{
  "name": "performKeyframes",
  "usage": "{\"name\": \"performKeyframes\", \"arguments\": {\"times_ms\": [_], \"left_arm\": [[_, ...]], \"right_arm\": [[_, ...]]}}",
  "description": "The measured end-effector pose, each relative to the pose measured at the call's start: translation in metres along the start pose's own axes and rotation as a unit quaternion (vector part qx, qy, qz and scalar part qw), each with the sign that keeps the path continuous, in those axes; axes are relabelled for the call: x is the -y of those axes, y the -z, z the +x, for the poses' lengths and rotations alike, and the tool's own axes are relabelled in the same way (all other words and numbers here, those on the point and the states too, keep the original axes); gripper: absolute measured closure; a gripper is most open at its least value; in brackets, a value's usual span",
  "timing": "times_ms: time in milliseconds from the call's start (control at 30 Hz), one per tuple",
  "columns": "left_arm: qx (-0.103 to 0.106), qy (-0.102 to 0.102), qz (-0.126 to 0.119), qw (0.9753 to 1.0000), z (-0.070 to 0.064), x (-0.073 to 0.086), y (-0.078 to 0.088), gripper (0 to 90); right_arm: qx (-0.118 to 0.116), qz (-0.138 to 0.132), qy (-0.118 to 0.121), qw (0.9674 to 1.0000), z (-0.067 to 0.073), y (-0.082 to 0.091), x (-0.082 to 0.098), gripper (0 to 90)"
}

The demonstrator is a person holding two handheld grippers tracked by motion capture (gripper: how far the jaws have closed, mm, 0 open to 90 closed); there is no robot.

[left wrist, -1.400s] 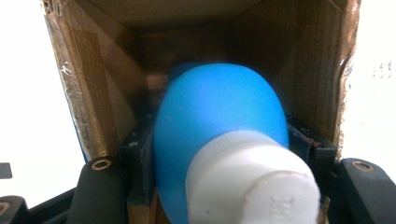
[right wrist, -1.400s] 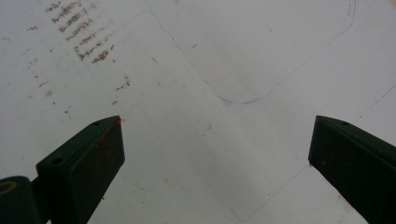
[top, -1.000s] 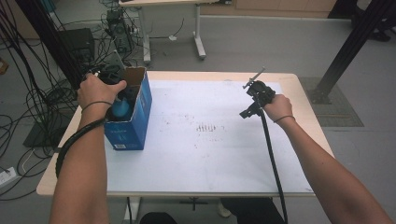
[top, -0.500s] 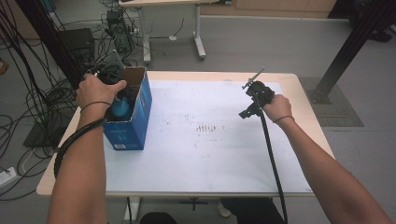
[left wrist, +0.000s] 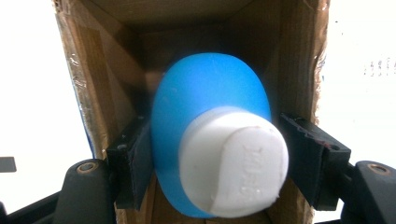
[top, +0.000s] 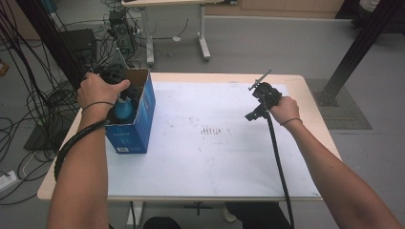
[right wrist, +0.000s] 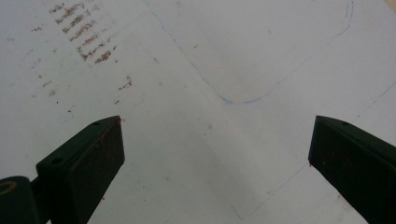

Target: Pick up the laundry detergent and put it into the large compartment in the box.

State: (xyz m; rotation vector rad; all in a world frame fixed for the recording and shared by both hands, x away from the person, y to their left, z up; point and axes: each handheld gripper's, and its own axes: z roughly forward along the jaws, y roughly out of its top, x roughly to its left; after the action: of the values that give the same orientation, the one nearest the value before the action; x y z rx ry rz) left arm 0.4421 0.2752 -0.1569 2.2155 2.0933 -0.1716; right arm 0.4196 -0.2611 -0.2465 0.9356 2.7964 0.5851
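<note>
Inside the cardboard box, left gripper spread around blue bottle (jaws just opening, white cap up).

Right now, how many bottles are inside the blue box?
1. A blue bottle with a white cap stands in the box at the table's left side, between the left gripper's fingers. More may be hidden deeper inside.

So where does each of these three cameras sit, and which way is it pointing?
High view: above the person's side, looking forward and down on the table; both forearms and hands show.
Left gripper view: on the left gripper, looking into the box; its jaws flank the bottle.
Right gripper view: on the right gripper, looking down at the table between open jaws.
Shared: the high and left gripper views both show box and bottle.
</note>
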Motion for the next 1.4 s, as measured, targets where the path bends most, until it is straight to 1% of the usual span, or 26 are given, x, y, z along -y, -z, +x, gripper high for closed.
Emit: {"name": "performKeyframes", "arguments": {"times_ms": [67,200,533,667,767,800,833,900,933,967,1067,1100,1133,1267,1300,1333,1367,1400], "left_arm": [[-0.002,0.001,-0.002,1.0,0.0,0.001,0.001,31.3],[0.001,0.004,-0.006,1.0,0.002,0.004,0.008,31.2],[-0.005,0.004,-0.02,0.9998,-0.004,0.013,0.031,29.0],[-0.009,0.004,-0.025,0.9996,-0.007,0.017,0.043,26.1],[-0.013,0.006,-0.027,0.9995,-0.008,0.02,0.052,21.4],[-0.013,0.009,-0.027,0.9995,-0.008,0.021,0.054,17.8],[-0.016,0.01,-0.029,0.9994,-0.009,0.022,0.057,17.2],[-0.015,0.009,-0.031,0.9994,-0.01,0.024,0.061,13.3],[-0.013,0.009,-0.036,0.9992,-0.01,0.027,0.064,12.9],[-0.012,0.007,-0.037,0.9992,-0.01,0.028,0.066,12.8],[-0.013,0.006,-0.038,0.9992,-0.014,0.031,0.072,7.8],[-0.01,0.003,-0.039,0.9992,-0.014,0.032,0.074,7.7],[-0.007,0.004,-0.039,0.9992,-0.015,0.033,0.075,7.0],[-0.008,-0.001,-0.04,0.9992,-0.023,0.037,0.082,5.5],[-0.007,-0.005,-0.04,0.9992,-0.025,0.038,0.083,5.4],[-0.005,-0.013,-0.038,0.9992,-0.028,0.039,0.084,5.3],[-0.005,-0.014,-0.038,0.9992,-0.03,0.039,0.084,5.3],[-0.008,-0.02,-0.033,0.9992,-0.036,0.039,0.085,5.1]], "right_arm": [[0.0,0.001,-0.001,1.0,0.0,0.0,0.0,3.6],[0.001,-0.001,0.002,1.0,0.0,0.001,0.0,3.5],[0.003,-0.004,0.008,1.0,0.002,0.006,-0.002,3.6],[0.005,-0.007,0.01,0.9999,0.004,0.008,-0.003,3.4],[0.002,-0.006,0.01,0.9999,0.004,0.007,-0.003,3.5],[0.001,-0.008,0.011,0.9999,0.005,0.007,-0.003,3.6],[0.0,-0.008,0.011,0.9999,0.005,0.007,-0.004,3.6],[0.001,-0.01,0.014,0.9999,0.006,0.007,-0.004,3.5],[0.0,-0.01,0.014,0.9999,0.006,0.007,-0.004,3.6],[0.0,-0.01,0.014,0.9999,0.007,0.007,-0.005,3.6],[0.0,-0.012,0.015,0.9998,0.008,0.008,-0.005,3.6],[0.0,-0.012,0.016,0.9998,0.008,0.008,-0.005,3.5],[0.0,-0.013,0.017,0.9998,0.008,0.008,-0.005,3.6],[0.001,-0.012,0.016,0.9998,0.009,0.01,-0.005,3.5],[0.001,-0.014,0.018,0.9997,0.009,0.01,-0.004,3.5],[0.001,-0.014,0.018,0.9997,0.01,0.01,-0.004,3.6],[0.001,-0.014,0.017,0.9998,0.01,0.01,-0.004,3.6],[0.001,-0.015,0.017,0.9997,0.01,0.011,-0.004,3.5]]}}
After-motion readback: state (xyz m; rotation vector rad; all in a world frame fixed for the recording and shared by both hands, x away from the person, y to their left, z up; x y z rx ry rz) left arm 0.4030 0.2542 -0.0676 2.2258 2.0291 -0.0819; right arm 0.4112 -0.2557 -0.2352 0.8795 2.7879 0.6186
